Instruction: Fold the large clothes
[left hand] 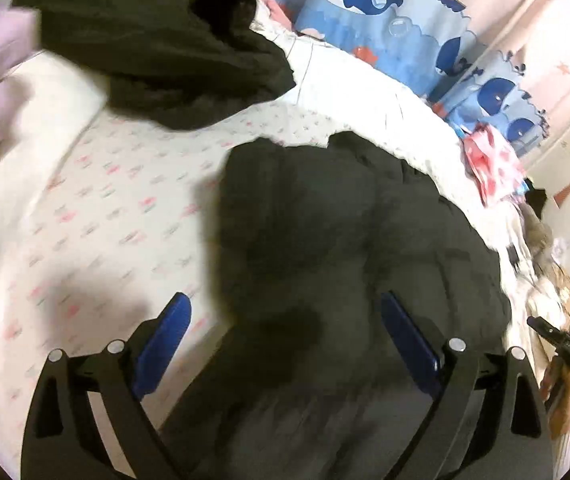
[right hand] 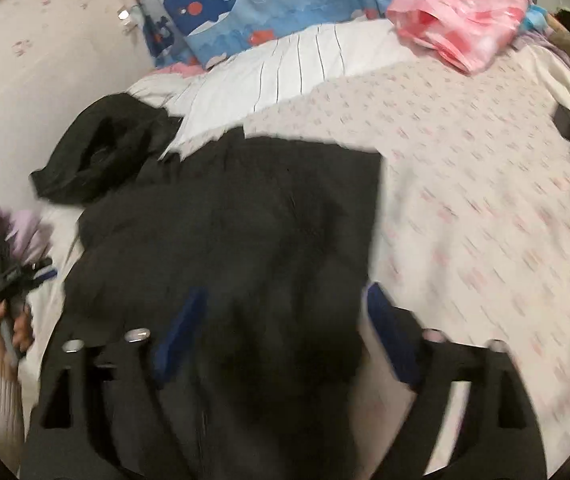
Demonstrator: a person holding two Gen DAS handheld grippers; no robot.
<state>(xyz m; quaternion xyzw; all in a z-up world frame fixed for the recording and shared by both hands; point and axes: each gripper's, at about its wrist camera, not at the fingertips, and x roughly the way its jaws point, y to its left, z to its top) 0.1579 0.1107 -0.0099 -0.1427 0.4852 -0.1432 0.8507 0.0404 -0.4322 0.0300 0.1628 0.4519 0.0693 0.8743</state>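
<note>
Black garment (right hand: pixel 229 216) under open right tool (right hand: pixel 285 332)

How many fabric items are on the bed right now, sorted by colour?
Black: 2, the large black garment under both grippers and a smaller black garment beside it.
Pink checked: 1, the pink cloth at the far edge.
Blue whale-print: 1, the whale bedding at the wall.
Total: 4
</note>
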